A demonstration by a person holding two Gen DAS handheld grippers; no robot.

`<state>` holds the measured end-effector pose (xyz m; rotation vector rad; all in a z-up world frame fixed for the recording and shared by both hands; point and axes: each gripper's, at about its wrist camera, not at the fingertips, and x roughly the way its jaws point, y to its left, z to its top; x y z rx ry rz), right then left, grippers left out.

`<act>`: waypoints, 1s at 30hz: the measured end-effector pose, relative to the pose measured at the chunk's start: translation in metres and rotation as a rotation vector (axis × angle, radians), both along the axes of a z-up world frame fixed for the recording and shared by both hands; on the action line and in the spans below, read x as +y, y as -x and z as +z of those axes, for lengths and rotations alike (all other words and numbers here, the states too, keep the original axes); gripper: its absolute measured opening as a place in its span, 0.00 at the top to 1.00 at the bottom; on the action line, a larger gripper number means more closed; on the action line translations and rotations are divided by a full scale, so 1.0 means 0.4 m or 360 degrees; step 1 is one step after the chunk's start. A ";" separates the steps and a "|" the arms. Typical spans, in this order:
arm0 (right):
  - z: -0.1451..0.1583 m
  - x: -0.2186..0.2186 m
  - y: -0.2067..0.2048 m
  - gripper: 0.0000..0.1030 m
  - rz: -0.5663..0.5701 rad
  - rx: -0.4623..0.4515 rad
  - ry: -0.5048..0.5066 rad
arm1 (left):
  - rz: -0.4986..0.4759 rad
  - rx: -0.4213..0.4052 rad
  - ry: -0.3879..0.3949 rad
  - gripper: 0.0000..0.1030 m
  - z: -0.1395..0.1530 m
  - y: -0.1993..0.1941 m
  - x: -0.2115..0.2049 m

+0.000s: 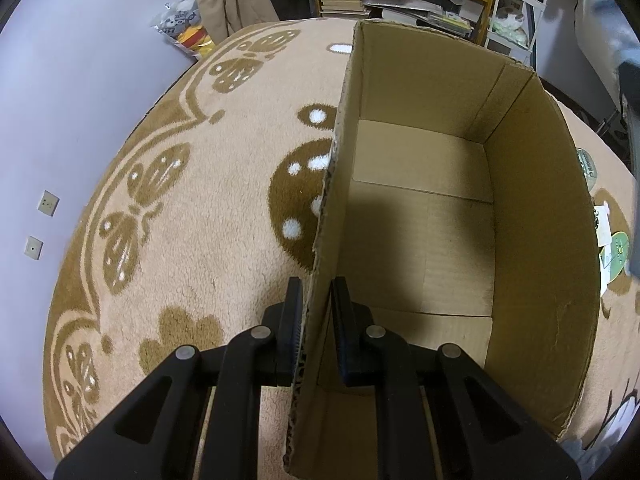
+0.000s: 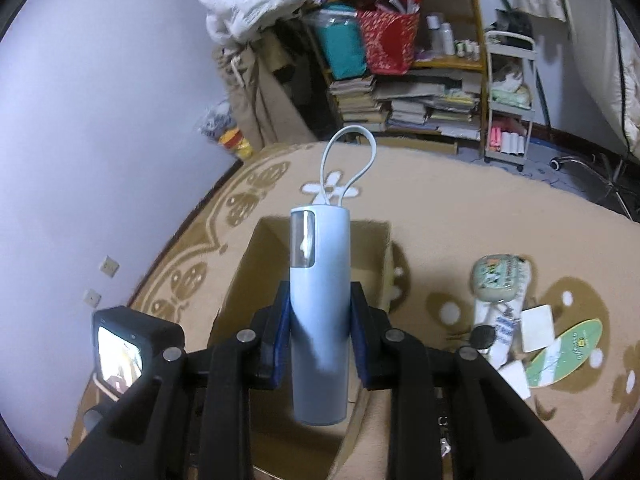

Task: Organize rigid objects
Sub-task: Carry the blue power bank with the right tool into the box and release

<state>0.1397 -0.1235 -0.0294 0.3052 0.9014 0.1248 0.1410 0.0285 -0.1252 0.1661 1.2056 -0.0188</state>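
Observation:
An open, empty cardboard box point(image 1: 420, 216) stands on the tan patterned rug. My left gripper point(image 1: 316, 312) is shut on the box's left wall, one finger outside and one inside. In the right wrist view my right gripper point(image 2: 319, 320) is shut on a pale blue cylinder with a clear window and a white loop strap point(image 2: 319, 304). It holds the cylinder above the box point(image 2: 380, 264). The left gripper's camera body point(image 2: 124, 344) shows at the lower left of that view.
To the right of the box lie a green patterned tin point(image 2: 498, 278), a black disc point(image 2: 484, 336), white cards point(image 2: 538, 328) and a green oval card point(image 2: 564, 354) on the rug point(image 2: 460, 208). A bookshelf point(image 2: 420, 92) and a white cart point(image 2: 510, 100) stand at the back.

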 end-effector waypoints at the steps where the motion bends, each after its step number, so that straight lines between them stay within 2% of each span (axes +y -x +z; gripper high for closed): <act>1: -0.013 0.013 -0.005 0.72 0.0010 0.0021 0.0015 | 0.0001 0.0000 0.0002 0.87 0.001 0.000 0.002; 12: -0.122 0.049 -0.017 0.72 0.0015 0.0191 0.0124 | 0.0007 0.0001 0.0034 0.87 0.000 -0.001 0.010; 19: -0.123 0.043 -0.013 0.72 0.0026 0.0187 0.0135 | 0.0001 0.0011 0.0066 0.88 -0.001 -0.003 0.013; 21: -0.112 0.041 -0.009 0.72 0.0035 0.0156 0.0117 | 0.0000 0.0002 0.0024 0.88 -0.003 -0.002 0.010; 24: -0.082 0.041 -0.003 0.71 0.0045 0.0107 0.0124 | -0.0001 0.0002 0.0025 0.88 -0.003 -0.002 0.009; 25: -0.072 0.041 -0.001 0.67 0.0048 0.0100 0.0143 | 0.0000 0.0003 0.0027 0.88 -0.003 -0.001 0.010; 28: -0.045 0.033 0.010 0.40 0.0064 0.0048 0.0177 | 0.0006 0.0006 0.0036 0.88 -0.003 -0.001 0.010; 30: -0.024 0.022 0.023 0.33 0.0057 -0.0011 0.0212 | 0.0004 0.0006 0.0034 0.88 -0.003 -0.001 0.009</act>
